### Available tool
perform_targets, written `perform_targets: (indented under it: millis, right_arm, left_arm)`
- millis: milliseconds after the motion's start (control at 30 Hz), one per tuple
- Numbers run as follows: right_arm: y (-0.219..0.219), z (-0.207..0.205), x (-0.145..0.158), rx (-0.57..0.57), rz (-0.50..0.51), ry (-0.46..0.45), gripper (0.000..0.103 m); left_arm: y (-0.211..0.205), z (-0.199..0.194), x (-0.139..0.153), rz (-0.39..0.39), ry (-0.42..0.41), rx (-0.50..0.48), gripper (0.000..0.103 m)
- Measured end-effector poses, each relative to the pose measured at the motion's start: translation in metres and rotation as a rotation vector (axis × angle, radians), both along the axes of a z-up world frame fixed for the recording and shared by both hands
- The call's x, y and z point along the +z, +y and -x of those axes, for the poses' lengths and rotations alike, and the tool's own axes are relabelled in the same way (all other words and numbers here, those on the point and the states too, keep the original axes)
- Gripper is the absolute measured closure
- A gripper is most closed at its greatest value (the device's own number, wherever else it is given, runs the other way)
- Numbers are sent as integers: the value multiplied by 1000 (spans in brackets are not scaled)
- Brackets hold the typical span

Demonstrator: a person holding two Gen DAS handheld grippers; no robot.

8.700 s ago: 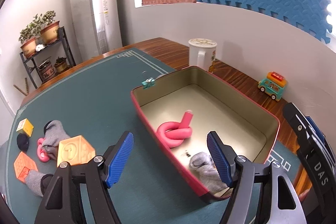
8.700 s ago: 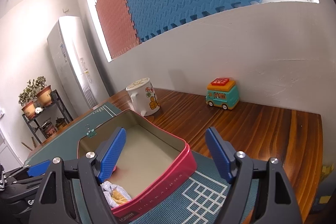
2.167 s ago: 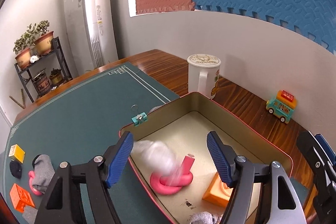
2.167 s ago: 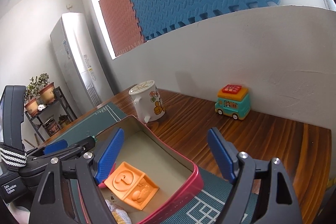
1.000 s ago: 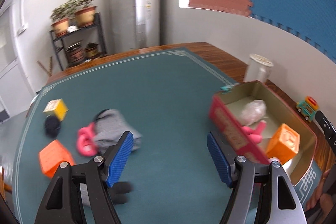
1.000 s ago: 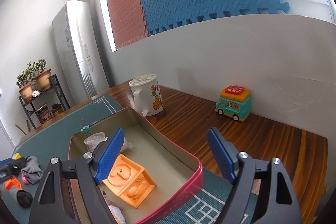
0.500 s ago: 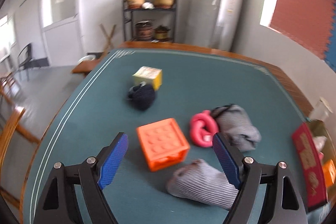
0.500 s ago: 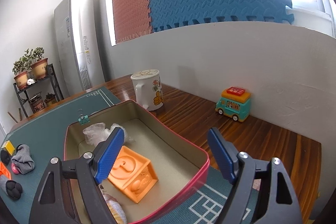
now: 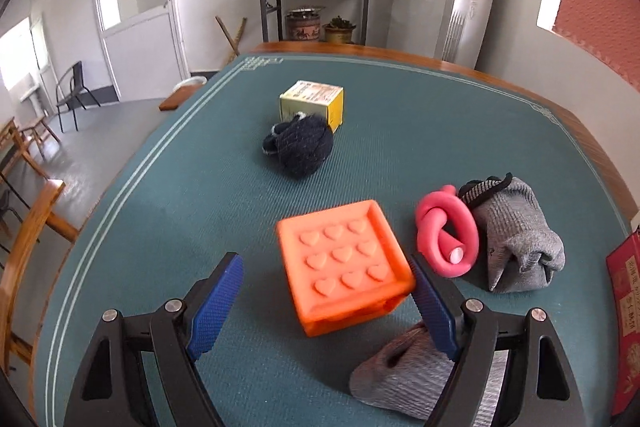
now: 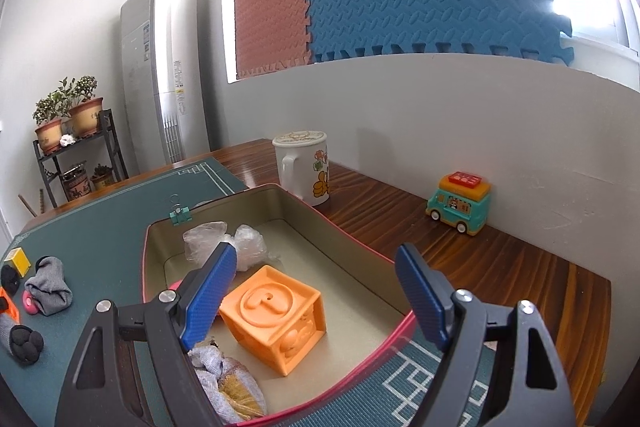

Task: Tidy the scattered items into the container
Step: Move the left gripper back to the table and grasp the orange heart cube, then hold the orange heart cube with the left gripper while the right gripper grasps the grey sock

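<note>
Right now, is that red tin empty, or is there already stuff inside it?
Not empty. The red tin already holds an orange cube, a crumpled clear plastic bag and a bundled grey sock, with bare floor left.

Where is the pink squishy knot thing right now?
In the left wrist view the pink knot lies on the green mat, right of the orange block and touching the grey sock.

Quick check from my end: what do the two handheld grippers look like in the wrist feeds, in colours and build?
Both look alike. The left gripper and right gripper each have two black plastic arms with triangular cut-outs and silver screw heads. Their fingers carry blue pads with a fine knurled texture. No cables, markings or sleeves show in either view.
</note>
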State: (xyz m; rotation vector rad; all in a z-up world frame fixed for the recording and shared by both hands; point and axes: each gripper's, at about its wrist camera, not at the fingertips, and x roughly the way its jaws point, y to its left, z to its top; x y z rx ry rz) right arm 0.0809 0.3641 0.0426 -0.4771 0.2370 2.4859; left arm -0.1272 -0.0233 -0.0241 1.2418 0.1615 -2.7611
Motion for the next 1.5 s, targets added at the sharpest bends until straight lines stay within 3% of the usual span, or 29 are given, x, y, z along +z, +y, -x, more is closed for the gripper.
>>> perform_targets:
  millis: [67, 267, 400, 667, 767, 1233, 1500]
  right_arm:
    - [-2, 0, 1, 0, -12, 2, 19]
    - [-17, -2, 5, 30, -81, 24, 19]
    - [-35, 4, 7, 122, -89, 14, 19]
    - [-103, 49, 4, 592, 80, -124, 19]
    - [-134, 64, 3, 718, 88, -168, 19]
    - [-235, 107, 7, 1011, 44, -247, 19]
    - [-277, 137, -23, 1134, 5, -343, 19]
  left_arm:
    - [-1, 0, -2, -5, -10, -17, 48]
    - [-7, -8, -5, -9, -7, -38, 48]
    - [-13, -14, -3, 1, -6, -30, 48]
    - [-32, -34, 7, 82, 47, 0, 48]
    - [-39, -42, 11, 92, 61, 5, 47]
    - [-55, -61, 29, 115, 115, 22, 47]
    - [-58, -64, 31, 116, 118, 23, 47]
